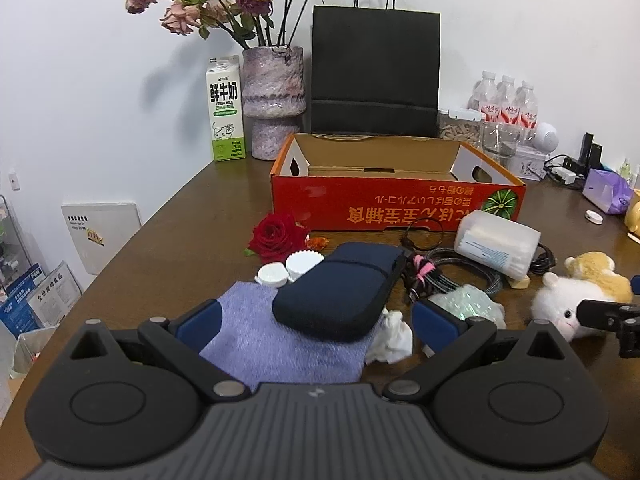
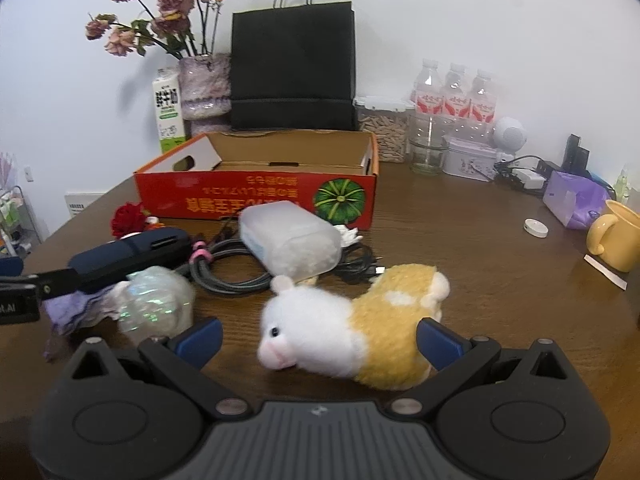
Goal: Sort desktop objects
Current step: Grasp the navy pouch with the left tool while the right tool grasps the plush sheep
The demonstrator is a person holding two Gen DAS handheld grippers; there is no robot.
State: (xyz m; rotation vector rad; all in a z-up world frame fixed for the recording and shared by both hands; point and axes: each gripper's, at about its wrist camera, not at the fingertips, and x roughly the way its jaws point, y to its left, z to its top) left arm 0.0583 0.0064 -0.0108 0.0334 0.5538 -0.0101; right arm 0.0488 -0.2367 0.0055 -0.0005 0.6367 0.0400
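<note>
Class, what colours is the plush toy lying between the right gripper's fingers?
White and yellow plush toy; clearest in right wrist view.

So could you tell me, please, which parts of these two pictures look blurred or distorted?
Right wrist view: the plush hamster and iridescent wrapper look smeared. Left wrist view: sharper, though the table edge bows and the corners darken.
</note>
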